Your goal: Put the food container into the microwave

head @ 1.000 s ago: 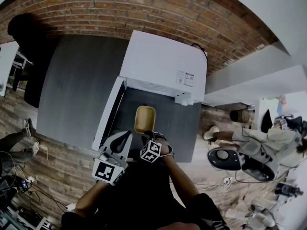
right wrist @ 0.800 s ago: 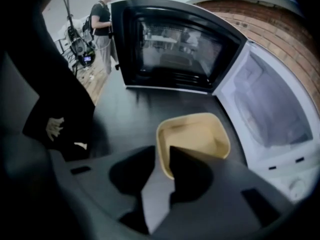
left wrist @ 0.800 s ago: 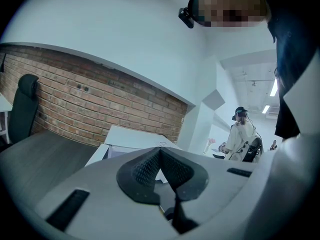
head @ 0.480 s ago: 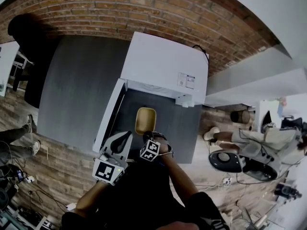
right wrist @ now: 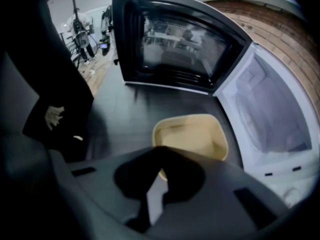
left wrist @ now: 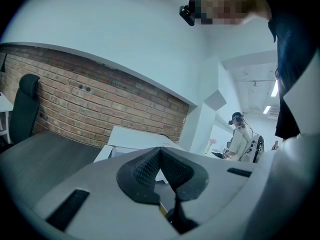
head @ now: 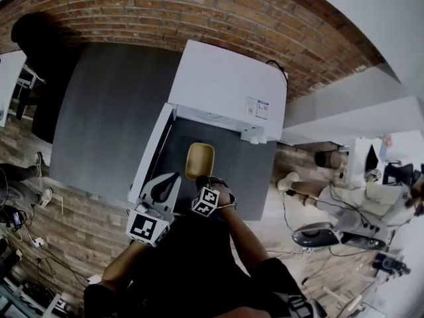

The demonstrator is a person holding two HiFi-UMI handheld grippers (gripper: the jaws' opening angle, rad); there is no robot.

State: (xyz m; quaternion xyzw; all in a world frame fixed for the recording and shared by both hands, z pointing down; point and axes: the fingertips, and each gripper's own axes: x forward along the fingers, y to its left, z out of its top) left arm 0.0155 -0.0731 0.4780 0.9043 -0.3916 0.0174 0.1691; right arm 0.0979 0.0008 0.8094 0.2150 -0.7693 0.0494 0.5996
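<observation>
Barely any shift over the last second: right claw [head: 204, 184] stays clamped on the near rim of the food container [head: 200, 160], which sits on the counter [head: 106, 111] between the open microwave [head: 228, 85] and the near edge. Left claw [head: 171, 179] is closed and empty beside the door [head: 151, 152].

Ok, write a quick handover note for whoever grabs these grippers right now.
Left gripper: shut, empty.
Right gripper: shut on the near rim of the food container.
Container: over the dark table, in front of the microwave, not inside.
Done: door open, container gripped.
Left: carry it into the cavity, release.
</observation>
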